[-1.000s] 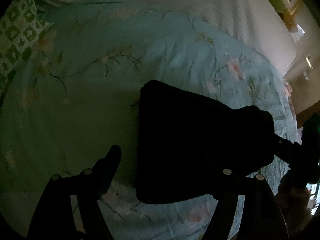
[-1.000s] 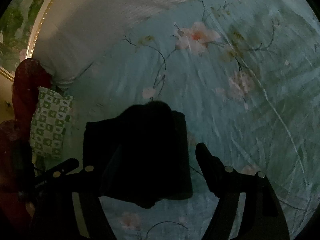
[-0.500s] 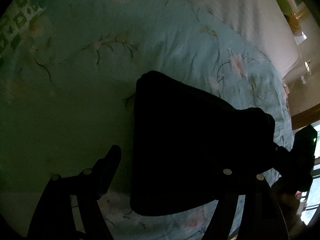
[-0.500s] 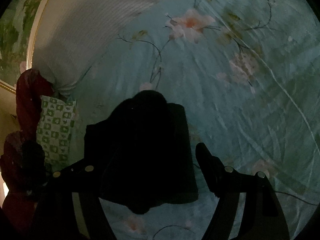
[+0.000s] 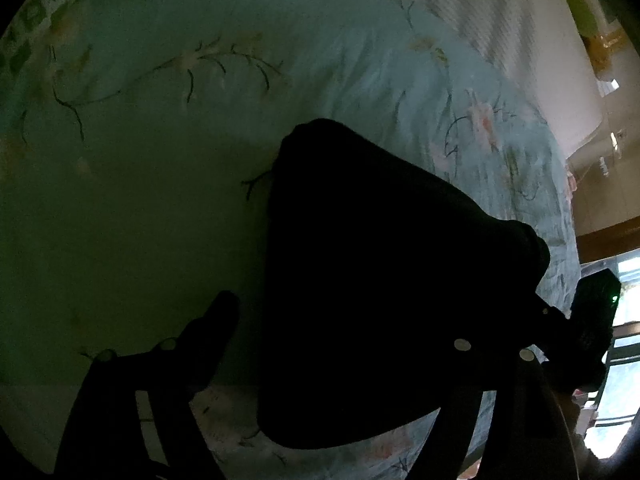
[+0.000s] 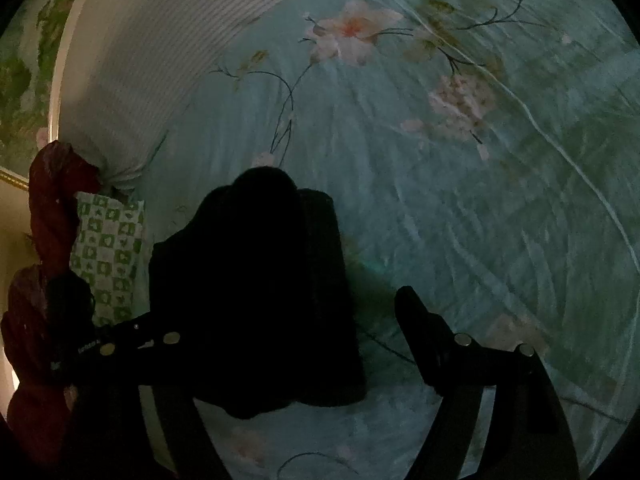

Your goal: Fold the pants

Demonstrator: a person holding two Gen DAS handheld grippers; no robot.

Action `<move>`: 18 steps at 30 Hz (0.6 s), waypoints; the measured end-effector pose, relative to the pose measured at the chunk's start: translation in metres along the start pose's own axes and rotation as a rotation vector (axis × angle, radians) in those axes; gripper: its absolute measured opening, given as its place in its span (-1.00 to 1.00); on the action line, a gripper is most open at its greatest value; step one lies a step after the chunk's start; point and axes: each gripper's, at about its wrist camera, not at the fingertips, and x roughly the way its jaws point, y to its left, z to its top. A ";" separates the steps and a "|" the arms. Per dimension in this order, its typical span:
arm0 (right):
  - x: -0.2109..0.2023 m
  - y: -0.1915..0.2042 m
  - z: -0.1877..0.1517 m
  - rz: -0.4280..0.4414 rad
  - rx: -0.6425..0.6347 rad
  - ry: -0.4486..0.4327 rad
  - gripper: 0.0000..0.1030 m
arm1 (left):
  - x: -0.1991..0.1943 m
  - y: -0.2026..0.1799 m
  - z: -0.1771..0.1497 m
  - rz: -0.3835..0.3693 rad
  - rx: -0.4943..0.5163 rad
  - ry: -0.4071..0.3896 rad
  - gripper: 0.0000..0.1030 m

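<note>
Black folded pants [image 5: 380, 280] lie on a teal flowered bedsheet [image 5: 160, 200]. My left gripper [image 5: 340, 332] hangs over their near left part, its jaws opening. Its left finger [image 5: 212, 332] stands clear of the cloth; the right finger is lost against the black fabric. In the right wrist view the pants [image 6: 260, 300] fill the lower middle. My right gripper [image 6: 296, 320] straddles them, jaws also opening. Its right finger [image 6: 416, 320] is apart from the cloth; the other merges with the dark. Neither presses on the pants. The right gripper [image 5: 592, 320] shows at the pants' far end.
A green-and-white checked pillow [image 6: 108, 256] lies beside the pants. A white striped sheet [image 6: 140, 60] borders the teal one. A person's red sleeve [image 6: 48, 208] is at the left edge. The bed's edge and a bright window [image 5: 616, 380] are at the right.
Both grippers have sunk toward the pants, which now look larger in both views. The left gripper's left finger has spread slightly outward.
</note>
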 end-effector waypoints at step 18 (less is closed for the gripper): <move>0.010 -0.004 0.004 0.030 -0.014 0.023 0.55 | 0.013 0.005 0.000 0.042 0.005 -0.016 0.48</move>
